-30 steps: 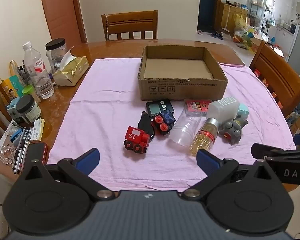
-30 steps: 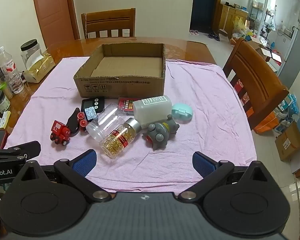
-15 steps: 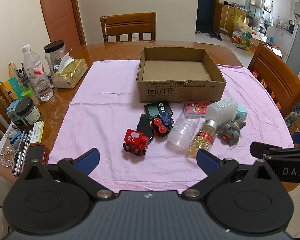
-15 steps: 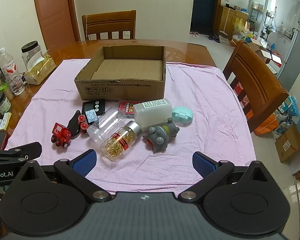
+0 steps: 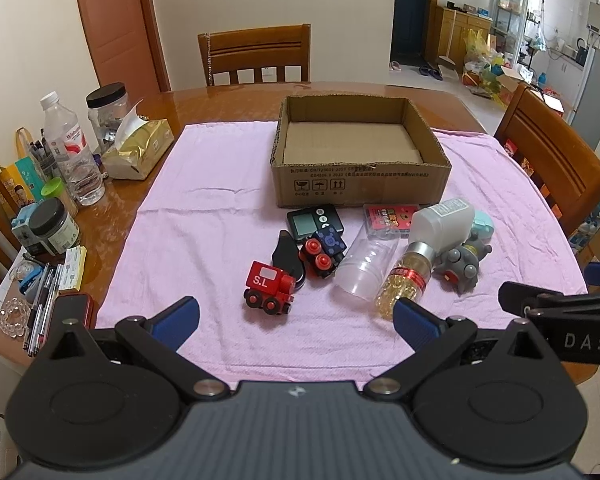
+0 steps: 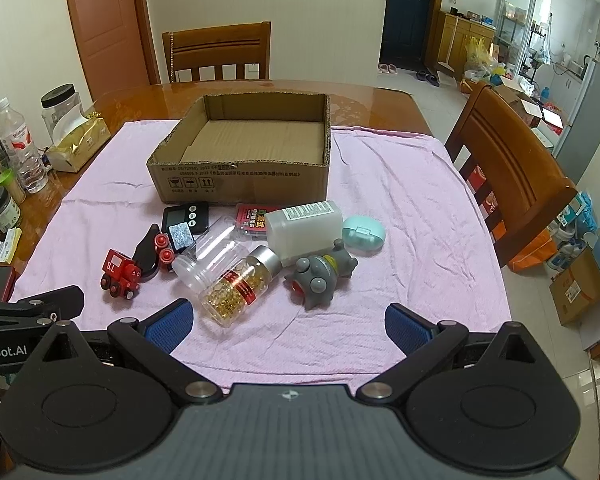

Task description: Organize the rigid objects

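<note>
A: Lighting was decent, soft daylight coming from the bright room at the far right. Barely any shadows on the pink cloth.

B: Yeah, sharp in the middle too. There was a bit of glare on the glossy table, and the fisheye bent the edges hard, with dark vignette corners.
</note>
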Demonstrator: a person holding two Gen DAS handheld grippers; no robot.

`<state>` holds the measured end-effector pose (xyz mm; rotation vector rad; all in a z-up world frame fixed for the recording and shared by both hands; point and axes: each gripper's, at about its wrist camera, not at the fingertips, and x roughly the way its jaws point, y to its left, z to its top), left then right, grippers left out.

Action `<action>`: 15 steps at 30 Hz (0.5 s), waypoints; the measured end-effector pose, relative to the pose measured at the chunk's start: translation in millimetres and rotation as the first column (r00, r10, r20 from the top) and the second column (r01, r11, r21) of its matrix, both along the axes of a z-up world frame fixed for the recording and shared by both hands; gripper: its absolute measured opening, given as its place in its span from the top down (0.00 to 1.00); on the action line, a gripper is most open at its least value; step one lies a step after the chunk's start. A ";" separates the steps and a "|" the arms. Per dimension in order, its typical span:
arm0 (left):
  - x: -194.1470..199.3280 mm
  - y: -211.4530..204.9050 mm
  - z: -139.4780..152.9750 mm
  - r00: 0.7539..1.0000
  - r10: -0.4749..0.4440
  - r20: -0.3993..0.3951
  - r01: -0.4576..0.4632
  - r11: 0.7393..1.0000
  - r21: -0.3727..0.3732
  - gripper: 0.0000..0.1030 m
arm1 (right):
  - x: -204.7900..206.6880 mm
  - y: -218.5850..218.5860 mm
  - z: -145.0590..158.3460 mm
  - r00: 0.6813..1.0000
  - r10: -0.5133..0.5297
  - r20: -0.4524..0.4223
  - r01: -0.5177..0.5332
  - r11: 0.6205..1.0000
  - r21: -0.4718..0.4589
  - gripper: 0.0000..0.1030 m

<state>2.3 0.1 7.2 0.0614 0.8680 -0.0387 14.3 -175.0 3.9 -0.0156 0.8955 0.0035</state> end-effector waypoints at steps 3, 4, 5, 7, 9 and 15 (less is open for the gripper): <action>1.5 -1.2 0.3 1.000 -0.002 0.000 0.002 1.000 0.001 0.01 | 1.4 -0.7 0.1 1.000 0.000 0.001 0.000 1.000 0.000 0.00; 2.1 -1.4 0.5 1.000 -0.003 0.001 0.003 1.000 0.002 0.01 | 1.6 -0.9 0.1 1.000 0.001 0.002 -0.001 1.000 0.000 0.00; 2.4 -1.9 0.6 1.000 -0.004 0.002 0.004 1.000 0.003 0.01 | 1.8 -1.2 0.0 1.000 0.002 0.002 -0.002 1.000 0.001 0.00; 2.8 -2.2 0.6 1.000 -0.004 0.001 0.004 1.000 0.003 0.01 | 2.2 -1.5 0.2 1.000 0.002 0.002 -0.002 1.000 0.001 0.00; 3.3 -2.4 0.6 1.000 -0.005 0.001 0.005 1.000 0.001 0.01 | 2.3 -1.7 0.4 1.000 0.002 0.003 -0.002 1.000 0.000 0.00; 4.0 -5.5 1.3 1.000 -0.008 0.003 0.008 1.000 0.006 0.01 | 3.8 -3.0 0.5 1.000 0.001 0.005 -0.001 1.000 0.001 0.00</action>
